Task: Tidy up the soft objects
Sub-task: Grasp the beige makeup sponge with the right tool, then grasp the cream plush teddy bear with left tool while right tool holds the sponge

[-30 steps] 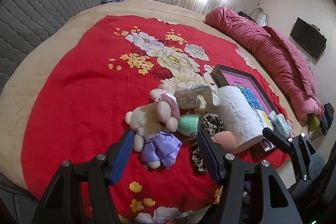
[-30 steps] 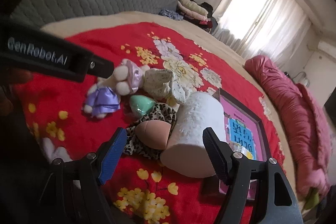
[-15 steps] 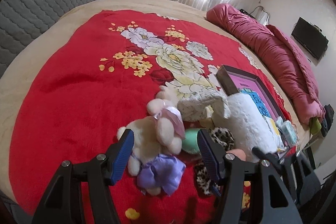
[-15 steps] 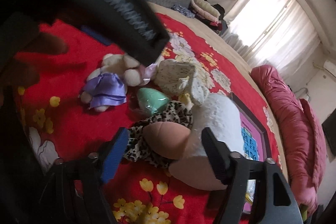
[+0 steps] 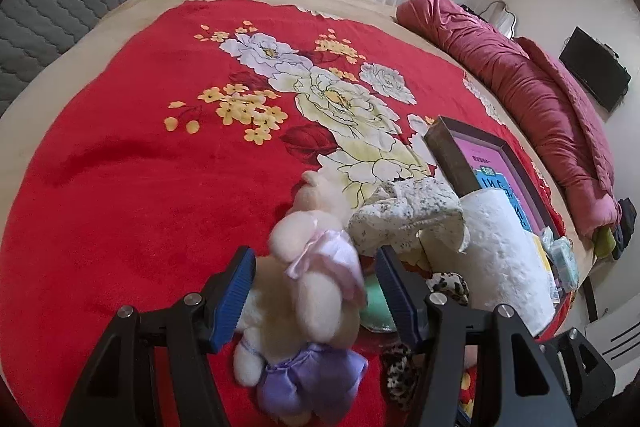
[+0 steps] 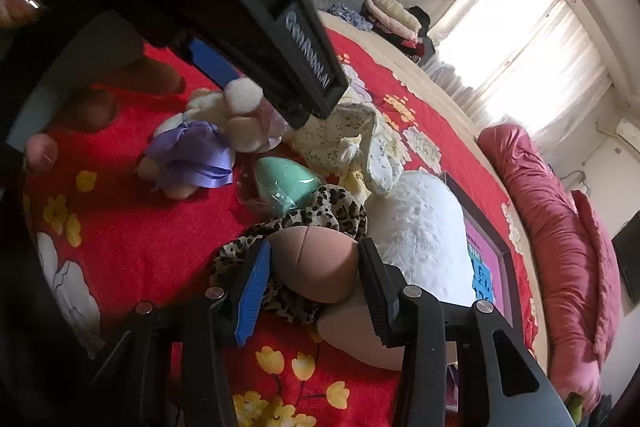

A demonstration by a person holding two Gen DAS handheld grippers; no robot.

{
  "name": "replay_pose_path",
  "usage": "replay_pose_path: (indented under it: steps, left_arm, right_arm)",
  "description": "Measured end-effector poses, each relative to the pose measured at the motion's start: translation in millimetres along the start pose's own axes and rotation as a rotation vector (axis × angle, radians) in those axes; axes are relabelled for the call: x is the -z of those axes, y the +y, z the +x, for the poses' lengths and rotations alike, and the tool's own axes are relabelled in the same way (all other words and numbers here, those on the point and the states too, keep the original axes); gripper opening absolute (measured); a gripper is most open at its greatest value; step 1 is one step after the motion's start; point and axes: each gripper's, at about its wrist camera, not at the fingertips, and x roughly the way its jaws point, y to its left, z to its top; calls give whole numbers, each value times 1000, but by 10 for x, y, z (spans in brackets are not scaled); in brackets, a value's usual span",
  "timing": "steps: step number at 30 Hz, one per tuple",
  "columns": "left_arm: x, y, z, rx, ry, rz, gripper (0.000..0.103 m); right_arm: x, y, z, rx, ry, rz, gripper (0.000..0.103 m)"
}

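Red blanket (image 5: 120,187); right gripper (image 6: 316,267), just closing, seemingly clamped on peach sponge (image 6: 316,263).

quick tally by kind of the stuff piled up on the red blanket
plush toy: 1
makeup sponges, green and beige: 2
leopard-print scrunchie: 1
speckled cloth: 1
paper roll: 1
framed box: 1
total: 7

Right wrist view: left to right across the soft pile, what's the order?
White plush bunny in a purple satin dress → mint green sponge in clear wrap → peach egg-shaped sponge → white embossed paper roll → dark-framed pink picture.
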Motion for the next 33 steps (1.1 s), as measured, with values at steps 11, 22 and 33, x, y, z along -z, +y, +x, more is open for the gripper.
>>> replay_pose_path:
  steps: [11, 22, 33]
  left_arm:
    - [-74, 45, 133, 3, 30, 17, 40]
    - [-23, 112, -110, 113, -17, -34, 33]
    - [-51, 318, -287, 204, -53, -136, 24]
  right_arm:
    - [20, -34, -78, -33, -19, 47, 46]
    - [43, -174, -130, -62, -45, 96, 46]
    - [37, -261, -192, -71, -63, 134, 46]
